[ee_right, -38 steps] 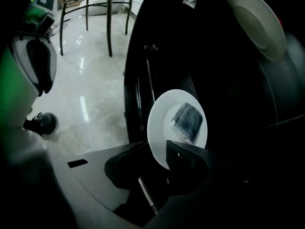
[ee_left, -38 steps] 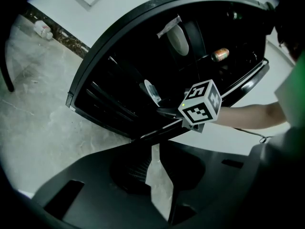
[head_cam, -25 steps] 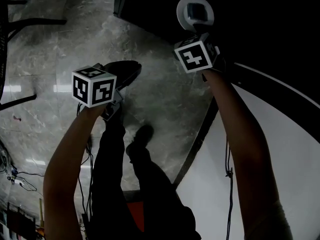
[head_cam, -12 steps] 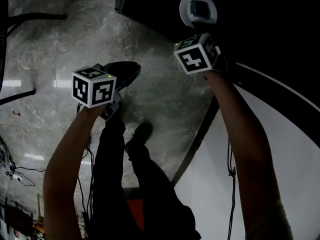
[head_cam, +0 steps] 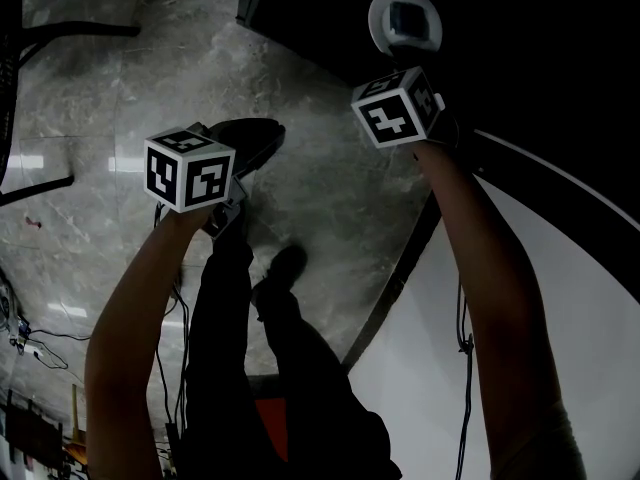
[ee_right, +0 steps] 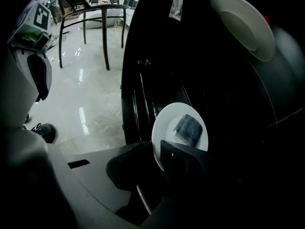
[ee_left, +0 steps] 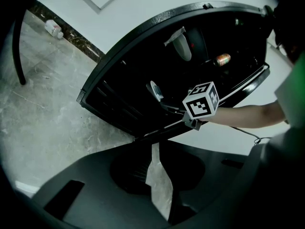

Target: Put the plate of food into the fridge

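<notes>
The fridge (ee_right: 129, 80) stands open, with dark room ahead. A white bowl (ee_right: 243, 25) and a can (ee_left: 222, 59) occupy space inside.

The person wears a pale short-sleeved top (ee_left: 291, 87), dark trousers (head_cam: 225, 368) and dark shoes (head_cam: 285, 268). At the end of each forearm sits a white cube printed with black square markers: the left cube (head_cam: 190, 171), with a tiny green light, and the right cube (head_cam: 397, 107). Thin black cables (head_cam: 460, 338) hang beside both forearms.
</notes>
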